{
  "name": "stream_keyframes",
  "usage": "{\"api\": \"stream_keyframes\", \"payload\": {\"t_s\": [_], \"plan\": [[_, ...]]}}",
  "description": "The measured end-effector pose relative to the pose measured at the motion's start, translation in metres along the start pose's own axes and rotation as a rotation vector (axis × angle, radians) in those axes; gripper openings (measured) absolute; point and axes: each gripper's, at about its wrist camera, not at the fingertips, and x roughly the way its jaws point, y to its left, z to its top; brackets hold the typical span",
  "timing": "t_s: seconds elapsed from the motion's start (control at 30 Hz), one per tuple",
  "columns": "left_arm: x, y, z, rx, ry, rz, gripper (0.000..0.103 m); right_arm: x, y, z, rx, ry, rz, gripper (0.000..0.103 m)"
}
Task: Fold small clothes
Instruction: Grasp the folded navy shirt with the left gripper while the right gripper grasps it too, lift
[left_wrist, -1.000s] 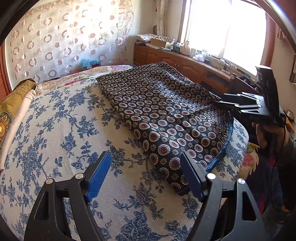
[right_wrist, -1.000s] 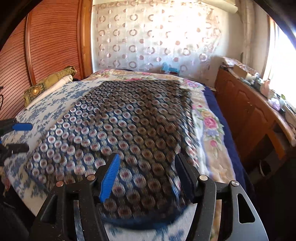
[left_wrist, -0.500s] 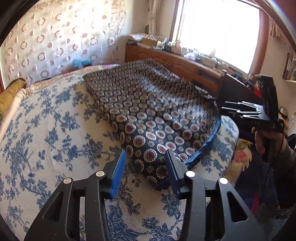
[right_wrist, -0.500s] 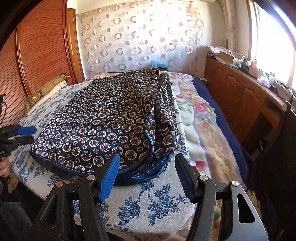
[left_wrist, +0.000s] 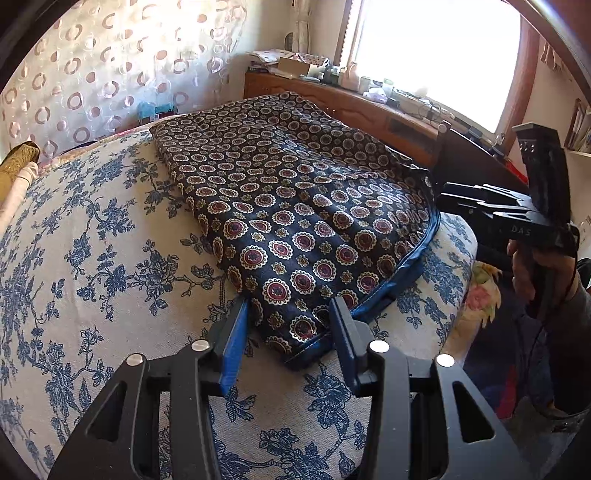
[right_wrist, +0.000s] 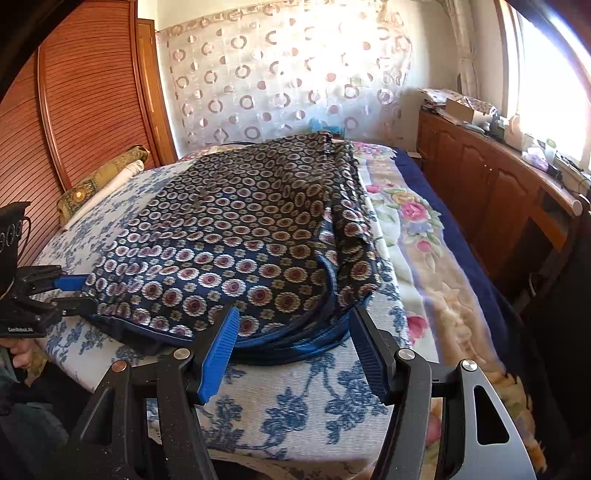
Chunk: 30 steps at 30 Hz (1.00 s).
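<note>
A dark navy garment (left_wrist: 295, 206) printed with round medallions and edged with a blue hem lies folded on the bed. My left gripper (left_wrist: 288, 332) straddles its near corner, its jaws closing with the cloth between the blue pads (left_wrist: 231, 350), which show no pinch on it. From the right wrist view the left gripper (right_wrist: 88, 295) sits at the garment's (right_wrist: 229, 236) left corner. My right gripper (right_wrist: 295, 350) stands open at the bunched blue hem, with cloth just ahead of its tips. A hand holds the right gripper (left_wrist: 445, 197) at the garment's far right edge.
The bed wears a white sheet with blue flowers (left_wrist: 92, 240) and, on its window side, a pastel floral blanket (right_wrist: 417, 221). A gold bolster (right_wrist: 96, 181) lies near the slatted wooden door (right_wrist: 74, 110). A cluttered wooden cabinet (right_wrist: 487, 184) runs under the window.
My left gripper has come forward and down to the garment's near corner and its jaws have narrowed around it. The right gripper has shifted along the hem, still open.
</note>
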Motion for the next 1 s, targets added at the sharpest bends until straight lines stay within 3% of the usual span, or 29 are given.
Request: {"api": "stream_keyframes", "payload": {"t_s": [0.03,0.17,0.57,0.83,1.0], "plan": [[0.0,0.0,0.001,0.001,0.001,0.0,0.023,-0.001,0.002,0.001,-0.006,-0.006,0.008,0.064],[-0.003,0.003,0.005,-0.023,-0.02,-0.011,0.01,-0.002,0.015,0.0,-0.038,-0.018,0.018,0.068],[-0.039,-0.002,0.043,-0.042,-0.157,-0.089,0.004,0.008,0.06,-0.012,-0.19,0.004,0.089,0.07],[-0.04,-0.015,0.073,0.019,-0.2,-0.077,0.002,0.023,0.076,-0.017,-0.242,0.028,0.113,0.07],[-0.041,-0.012,0.088,0.011,-0.22,-0.074,0.002,0.036,0.073,-0.016,-0.247,0.048,0.083,0.07]]}}
